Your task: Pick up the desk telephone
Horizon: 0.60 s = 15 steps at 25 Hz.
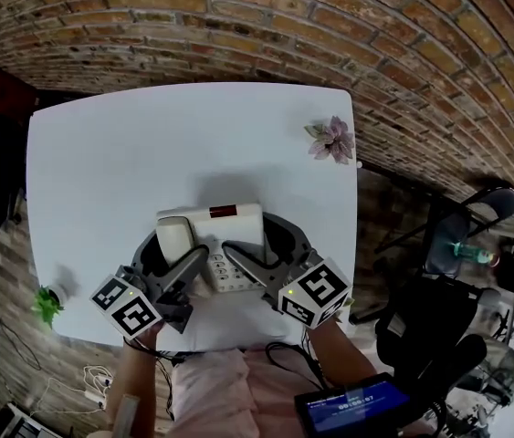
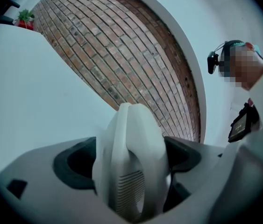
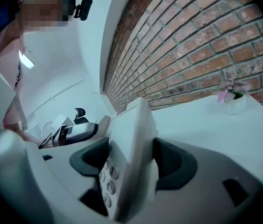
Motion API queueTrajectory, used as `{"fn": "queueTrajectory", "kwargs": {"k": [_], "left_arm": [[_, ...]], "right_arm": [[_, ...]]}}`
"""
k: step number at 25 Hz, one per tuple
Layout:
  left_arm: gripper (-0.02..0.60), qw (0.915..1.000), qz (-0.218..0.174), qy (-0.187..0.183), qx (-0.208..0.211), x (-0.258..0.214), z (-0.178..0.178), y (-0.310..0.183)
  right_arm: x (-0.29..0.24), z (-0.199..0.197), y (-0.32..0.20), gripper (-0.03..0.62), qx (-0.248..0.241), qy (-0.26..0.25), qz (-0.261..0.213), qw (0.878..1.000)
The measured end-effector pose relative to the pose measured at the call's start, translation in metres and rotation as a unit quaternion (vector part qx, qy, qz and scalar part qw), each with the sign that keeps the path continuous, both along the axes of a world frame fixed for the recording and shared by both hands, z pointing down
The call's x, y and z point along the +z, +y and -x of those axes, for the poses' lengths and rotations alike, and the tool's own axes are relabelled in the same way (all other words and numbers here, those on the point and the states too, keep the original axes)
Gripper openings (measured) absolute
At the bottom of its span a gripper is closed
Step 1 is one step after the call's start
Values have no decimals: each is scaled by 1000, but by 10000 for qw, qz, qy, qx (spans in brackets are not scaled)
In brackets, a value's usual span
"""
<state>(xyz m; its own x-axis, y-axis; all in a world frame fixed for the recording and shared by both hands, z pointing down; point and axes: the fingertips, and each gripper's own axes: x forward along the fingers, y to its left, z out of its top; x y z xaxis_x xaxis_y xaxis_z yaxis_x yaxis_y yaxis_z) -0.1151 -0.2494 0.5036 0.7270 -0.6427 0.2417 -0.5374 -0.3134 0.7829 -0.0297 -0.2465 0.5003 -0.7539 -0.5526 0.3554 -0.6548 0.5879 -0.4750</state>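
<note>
A white desk telephone (image 1: 225,235) sits low in the middle of the head view, over the near part of the white surface (image 1: 120,153), gripped from both sides. The left tool (image 1: 176,246) is clamped on the handset end, its dark pads pressing either flank of the ribbed earpiece in the left gripper view. The right tool (image 1: 261,242) is clamped on the keypad side, one pad against the button face and one against the back. A soft shadow lies on the surface just beyond the telephone. A dark red label strip (image 1: 223,211) runs along its top edge, the print too small to read. The round keypad buttons (image 3: 109,172) carry digits too blurred to make out. Each tool bears a marker cube (image 1: 127,305) with black-and-white squares. A pink flower (image 1: 332,140) lies at the surface's upper right, a small green plant (image 1: 47,305) at its lower left, and a blue screen (image 1: 352,407) at the lower right shows unreadable pale characters
</note>
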Motion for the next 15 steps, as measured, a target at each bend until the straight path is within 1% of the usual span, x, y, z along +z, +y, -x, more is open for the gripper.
{"fn": "queueTrajectory", "kwargs": {"k": [2,4,8,12,14,15], "left_arm": [[446,9999,-6,30,138,1,5,6],[446,9992,-19,108,381,3,5,15],[446,9964,127,425,721,11,-4,29],[445,9963,172,517,672,13,-7,29],[445,9972,60,419,610,12,-7,29],[445,9979,-56,314,562,10,-7,29]], "right_arm": [[0,4,3,311,-44,-2,-32,10000],[1,6,5,311,-80,-23,-41,10000],[-3,10,8,311,-168,-44,-141,9998],[-7,12,7,310,-222,-27,-242,9995],[-4,11,8,313,-227,-38,-160,9996],[-2,10,9,317,-233,-51,-80,9997]]}}
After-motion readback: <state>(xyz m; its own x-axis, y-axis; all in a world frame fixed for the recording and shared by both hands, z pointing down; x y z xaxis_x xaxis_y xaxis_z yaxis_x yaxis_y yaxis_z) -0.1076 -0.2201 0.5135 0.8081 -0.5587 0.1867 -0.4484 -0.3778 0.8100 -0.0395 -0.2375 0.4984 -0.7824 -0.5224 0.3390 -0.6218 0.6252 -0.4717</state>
